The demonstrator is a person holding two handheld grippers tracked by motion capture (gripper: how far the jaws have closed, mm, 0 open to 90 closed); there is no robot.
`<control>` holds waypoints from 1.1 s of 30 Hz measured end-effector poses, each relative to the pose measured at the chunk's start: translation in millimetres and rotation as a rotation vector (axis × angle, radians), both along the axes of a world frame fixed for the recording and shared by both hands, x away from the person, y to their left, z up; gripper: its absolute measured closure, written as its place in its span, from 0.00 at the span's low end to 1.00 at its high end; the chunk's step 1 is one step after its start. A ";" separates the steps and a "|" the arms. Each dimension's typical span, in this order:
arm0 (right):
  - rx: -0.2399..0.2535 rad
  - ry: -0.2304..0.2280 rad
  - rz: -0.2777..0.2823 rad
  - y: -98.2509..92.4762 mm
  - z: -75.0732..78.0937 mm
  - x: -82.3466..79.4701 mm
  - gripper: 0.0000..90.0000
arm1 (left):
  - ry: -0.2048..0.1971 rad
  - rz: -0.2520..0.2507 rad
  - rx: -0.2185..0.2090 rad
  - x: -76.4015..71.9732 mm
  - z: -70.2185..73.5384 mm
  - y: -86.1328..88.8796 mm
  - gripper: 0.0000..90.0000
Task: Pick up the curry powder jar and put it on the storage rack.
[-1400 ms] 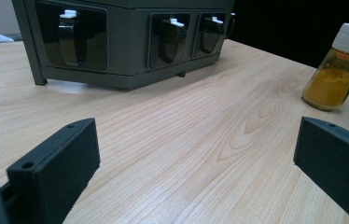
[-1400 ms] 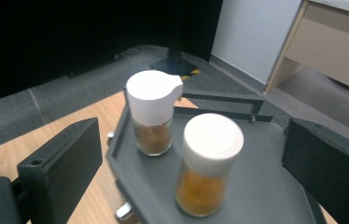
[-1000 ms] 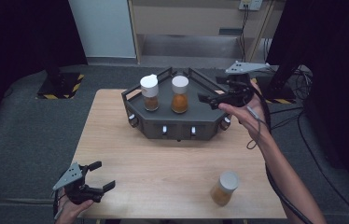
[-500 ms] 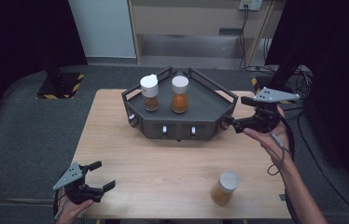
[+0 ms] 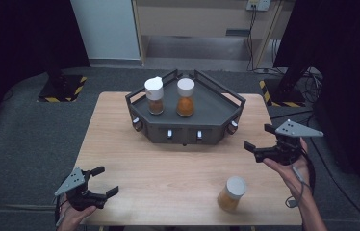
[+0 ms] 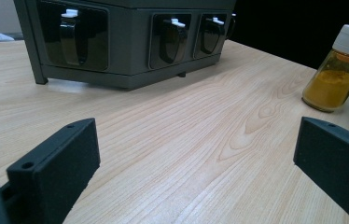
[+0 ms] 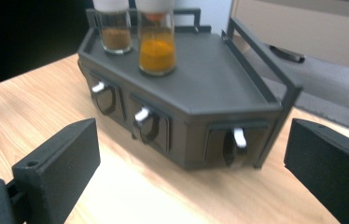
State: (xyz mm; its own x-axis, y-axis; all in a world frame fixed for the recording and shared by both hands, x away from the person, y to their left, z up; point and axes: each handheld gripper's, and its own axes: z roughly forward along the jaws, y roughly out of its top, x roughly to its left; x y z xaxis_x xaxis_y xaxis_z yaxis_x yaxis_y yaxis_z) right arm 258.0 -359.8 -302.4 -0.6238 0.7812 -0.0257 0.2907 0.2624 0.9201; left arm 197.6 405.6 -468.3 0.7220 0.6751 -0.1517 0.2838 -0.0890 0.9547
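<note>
The jar of yellow powder (image 5: pixel 231 193) stands alone on the table (image 5: pixel 168 178), near the front edge on the right side, and nothing touches it; in the left gripper view the same jar (image 6: pixel 337 70) sits far off at the right edge, and the top of its white lid is cut off by the frame. The right gripper (image 5: pixel 263 140) is held above the table's right edge, just past the dark tray stand (image 5: pixel 216 103), with its jaws wide apart and nothing between them; the jar stands nearer the front edge than that gripper, and apart from it. The left gripper (image 5: pixel 103 181) rests low at the front left corner of the table, well apart from the jar; its jaws are wide apart too, and they hold nothing.

On the tray stand are two more jars; one holds brown powder (image 5: pixel 154 96) and one holds orange powder (image 5: pixel 185 98); they stand close together but it is hard to tell if they touch. In the right gripper view the tops of both jars are cut off, so their lids cannot be seen whole; that view is also a bit blurry. The small white knobs (image 7: pixel 141 114) on the front of the stand show there. The room behind the table is dark, and little can be made out in it.
</note>
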 end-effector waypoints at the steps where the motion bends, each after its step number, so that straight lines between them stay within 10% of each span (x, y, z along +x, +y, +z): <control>1: -0.005 -0.006 -0.012 -0.9 -4.0 -4.5 0.04 | 0.000 -0.001 0.001 0.1 0.1 -0.1 0.00; 18: 0.031 0.005 -0.118 -13.9 -63.9 -58.4 0.04 | -0.006 0.013 0.007 -2.3 1.0 0.2 0.00; 33: 0.077 0.028 -0.163 -18.3 -102.0 -74.2 0.05 | -0.006 0.009 0.011 -1.9 0.9 -0.3 0.00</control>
